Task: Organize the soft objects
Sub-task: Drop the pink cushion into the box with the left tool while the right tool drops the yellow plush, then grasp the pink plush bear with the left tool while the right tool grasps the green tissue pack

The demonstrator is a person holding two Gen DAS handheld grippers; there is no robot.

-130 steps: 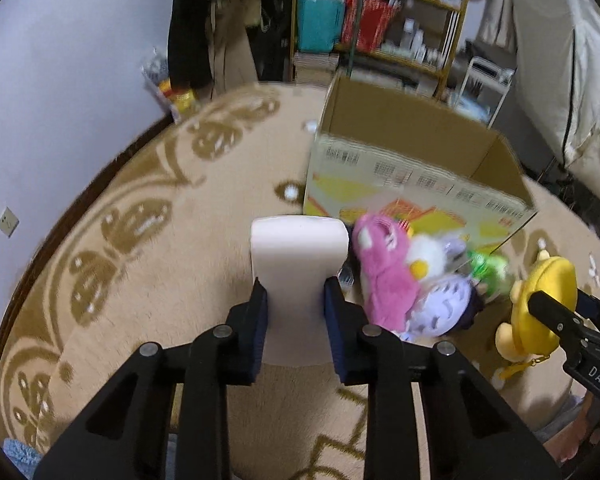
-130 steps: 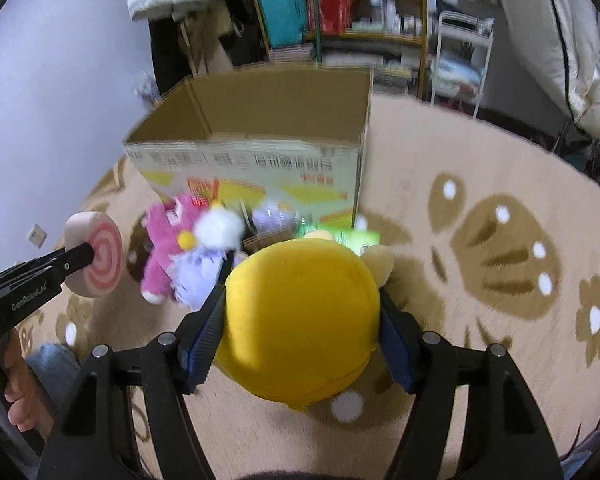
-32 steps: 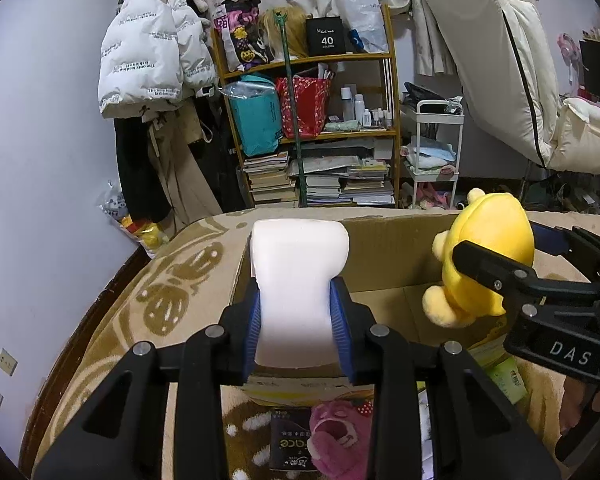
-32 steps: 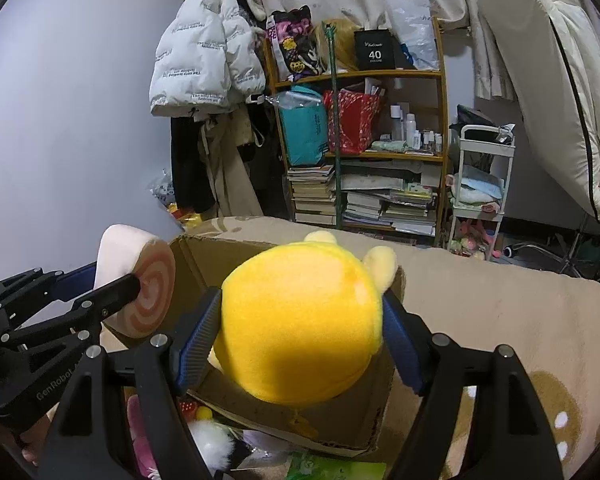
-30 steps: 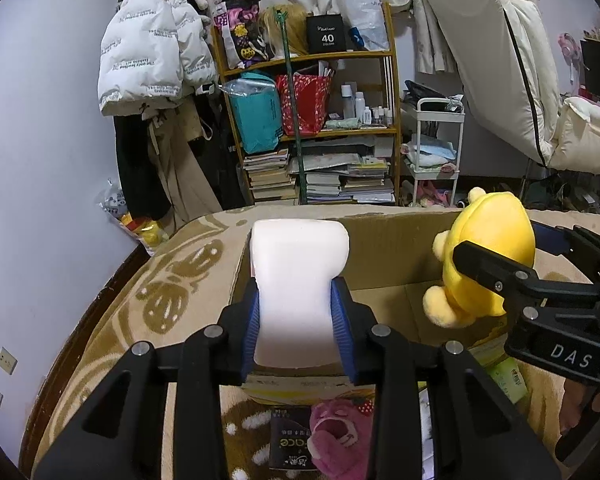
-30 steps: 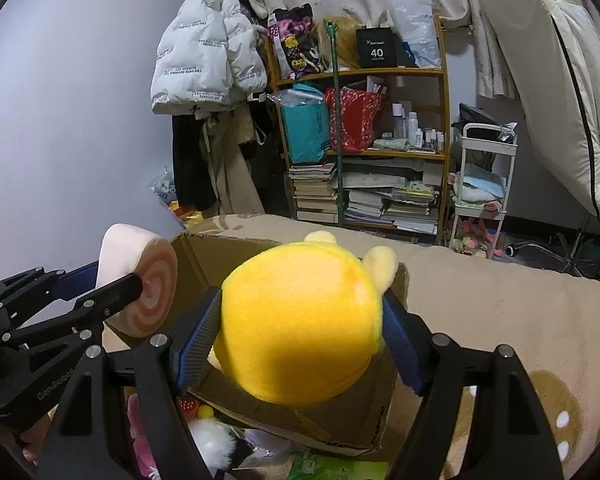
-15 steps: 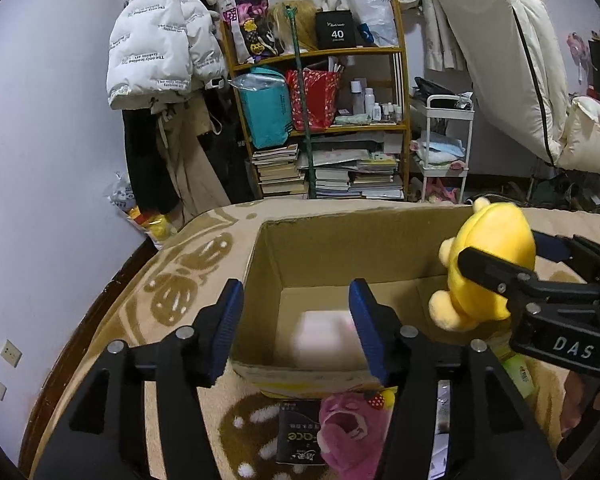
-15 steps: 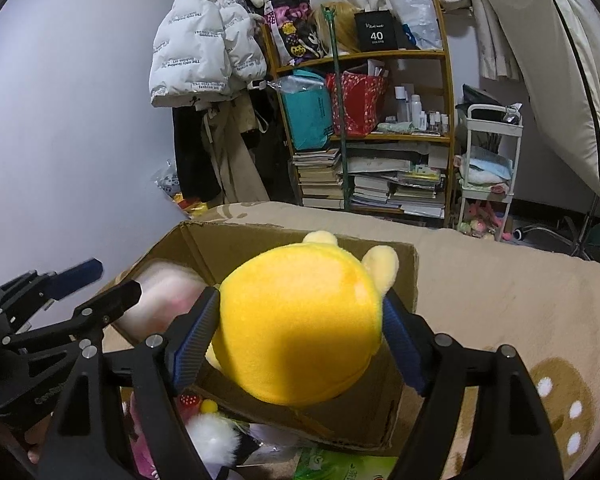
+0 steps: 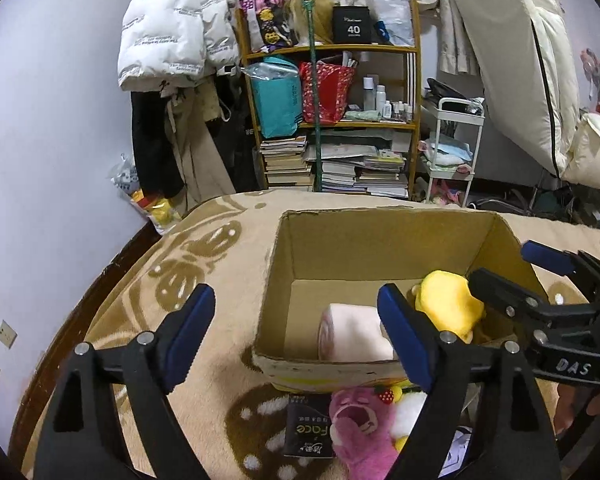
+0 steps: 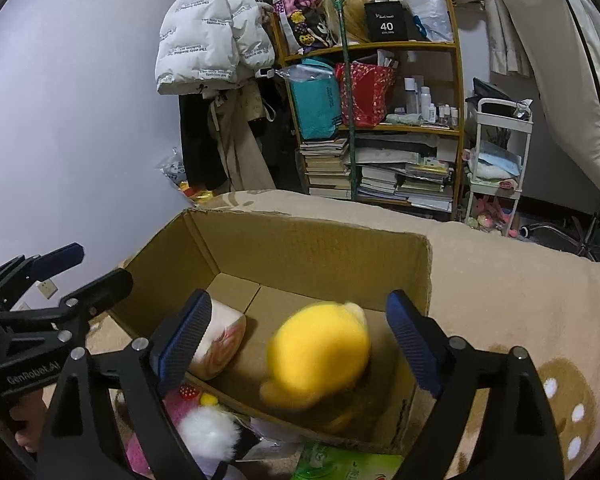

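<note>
At the bottom of the left wrist view, a pink plush toy with an open mouth (image 9: 358, 428) and a white fluffy toy (image 10: 210, 436) are lying on the beige patterned carpet (image 9: 220, 264), still outside the box, so sorting is only partly done. Just above them, the left claw (image 9: 296, 332) is spreading its blue pads with nothing between them. In the right wrist view, the right claw (image 10: 296, 340) is likewise opening, empty. Beyond, the open brown cardboard box (image 9: 384, 228) is holding a pale pink roll-shaped cushion (image 9: 354, 334) at frame centre and a round yellow plush toy (image 10: 320, 354); the latter is blurred, possibly still settling.
</note>
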